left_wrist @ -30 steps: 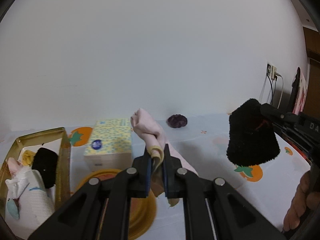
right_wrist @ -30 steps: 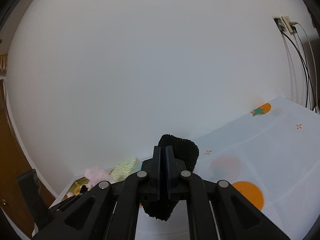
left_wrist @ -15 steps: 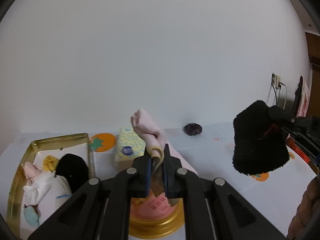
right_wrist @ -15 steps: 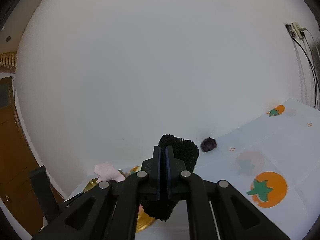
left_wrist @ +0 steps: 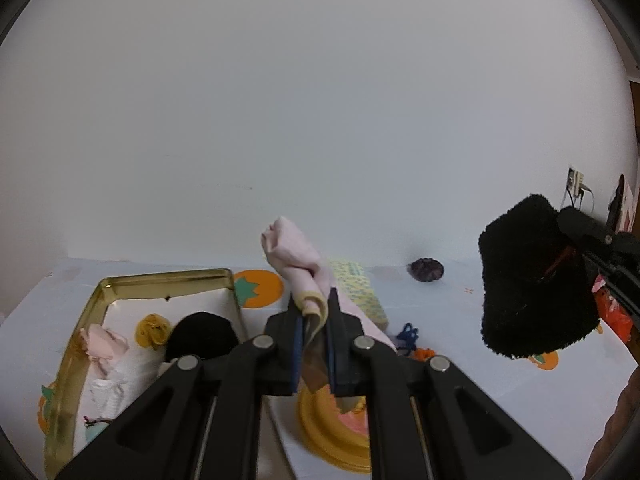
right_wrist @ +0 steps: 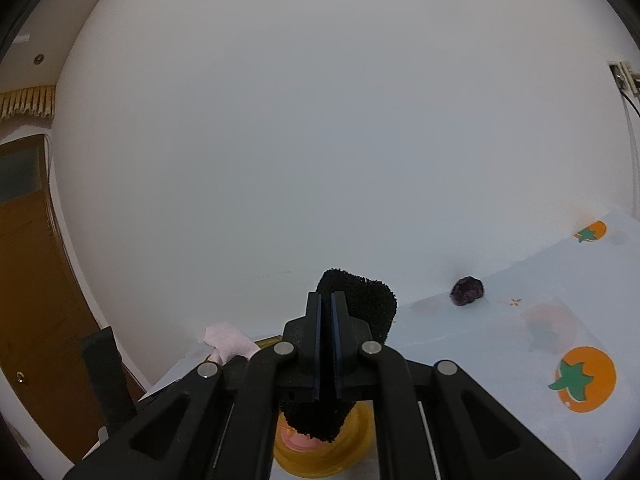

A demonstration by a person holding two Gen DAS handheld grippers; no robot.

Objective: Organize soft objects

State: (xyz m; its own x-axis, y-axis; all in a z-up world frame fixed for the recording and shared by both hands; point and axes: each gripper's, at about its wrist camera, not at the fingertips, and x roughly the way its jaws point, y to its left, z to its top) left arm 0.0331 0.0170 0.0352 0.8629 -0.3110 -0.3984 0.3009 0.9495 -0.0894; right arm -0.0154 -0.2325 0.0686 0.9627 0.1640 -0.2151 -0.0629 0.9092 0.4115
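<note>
My left gripper [left_wrist: 314, 312] is shut on a pink sock [left_wrist: 296, 254] with a yellow cuff, held up above the table. My right gripper [right_wrist: 326, 300] is shut on a fuzzy black sock [right_wrist: 366, 300]; it also shows in the left wrist view [left_wrist: 532, 284] at the right. A gold tray [left_wrist: 160, 280] at the left holds a black sock [left_wrist: 200, 334], a yellow scrunchie [left_wrist: 151, 330], and pink and white cloth items [left_wrist: 106, 356]. A dark purple scrunchie [left_wrist: 426, 270] lies by the wall, also in the right wrist view [right_wrist: 467, 290].
A yellow patterned tissue box [left_wrist: 360, 290] stands behind my left gripper. A yellow round dish with something pink [left_wrist: 332, 428] sits below it. Blue [left_wrist: 407, 336] and orange [left_wrist: 424, 354] small items lie nearby. A wall socket [left_wrist: 576, 178] is at the right, a wooden door [right_wrist: 28, 280] at the left.
Both grippers have risen and turned left with their socks. The gold tray now shows more fully and the tissue box looks farther away.
</note>
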